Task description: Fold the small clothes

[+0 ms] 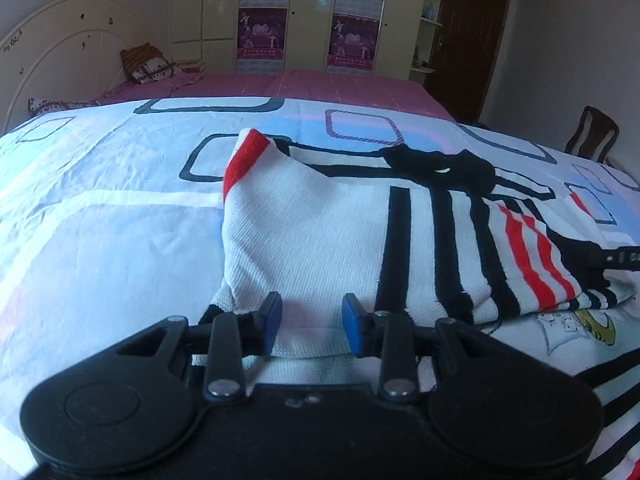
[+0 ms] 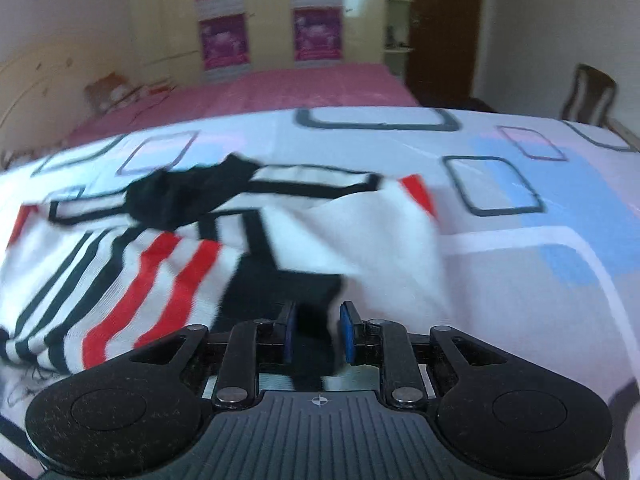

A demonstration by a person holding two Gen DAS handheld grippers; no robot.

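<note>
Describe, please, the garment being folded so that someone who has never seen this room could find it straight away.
Start at the bed sheet, white with blue patches and dark outlined squares, in front of the pink bedspread. On it lies the small shirt, bunched and partly folded. It is white knit with black stripes, a patch of red stripes, red sleeve cuffs and a black collar, the only clothing on that sheet.

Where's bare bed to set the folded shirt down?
Free: the sheet left of the shirt, out to the bed's near-left edge; also the sheet right of the shirt in the right wrist view, and the pink cover behind. Crowded: the middle, under the shirt.
</note>
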